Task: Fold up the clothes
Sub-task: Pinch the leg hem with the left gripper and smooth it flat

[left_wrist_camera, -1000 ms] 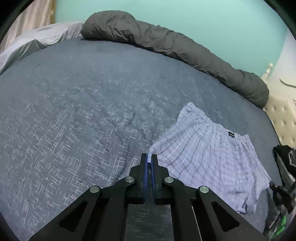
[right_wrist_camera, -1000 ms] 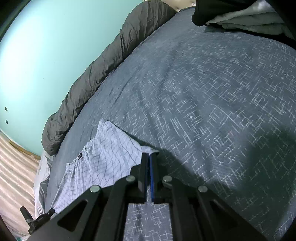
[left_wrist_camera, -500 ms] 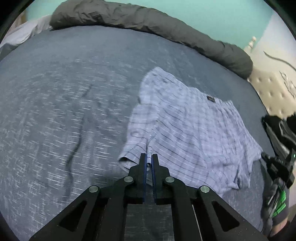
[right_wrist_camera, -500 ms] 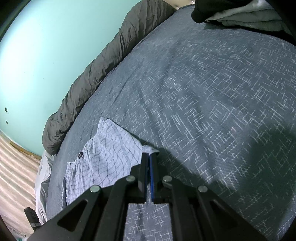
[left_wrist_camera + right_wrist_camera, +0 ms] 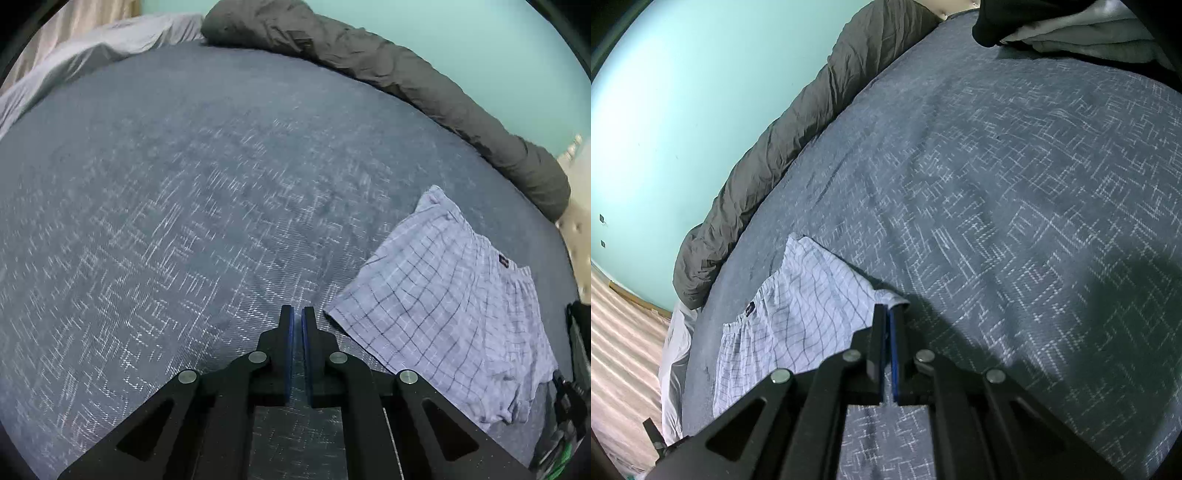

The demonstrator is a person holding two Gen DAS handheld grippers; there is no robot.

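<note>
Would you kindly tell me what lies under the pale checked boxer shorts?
The pale checked boxer shorts lie flat on the blue patterned bedspread, which shows all around them. Anything between cloth and bedspread is covered.

The left gripper (image 5: 297,314) sits at lower centre, jaws nearly together, gripping nothing. The right gripper (image 5: 888,312), also lower centre, is clamped shut, angled downward.

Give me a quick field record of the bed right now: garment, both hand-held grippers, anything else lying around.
garment: checked boxer shorts, lying flat on the bed, near its right side in the left wrist view
surface: blue-grey patterned bedspread
left hand-held gripper: shut, empty, over bare bedspread just left of the shorts' hem
right hand-held gripper: shut on a corner of the shorts
along wall: dark grey rolled duvet
far corner: pile of grey and black clothes
</note>
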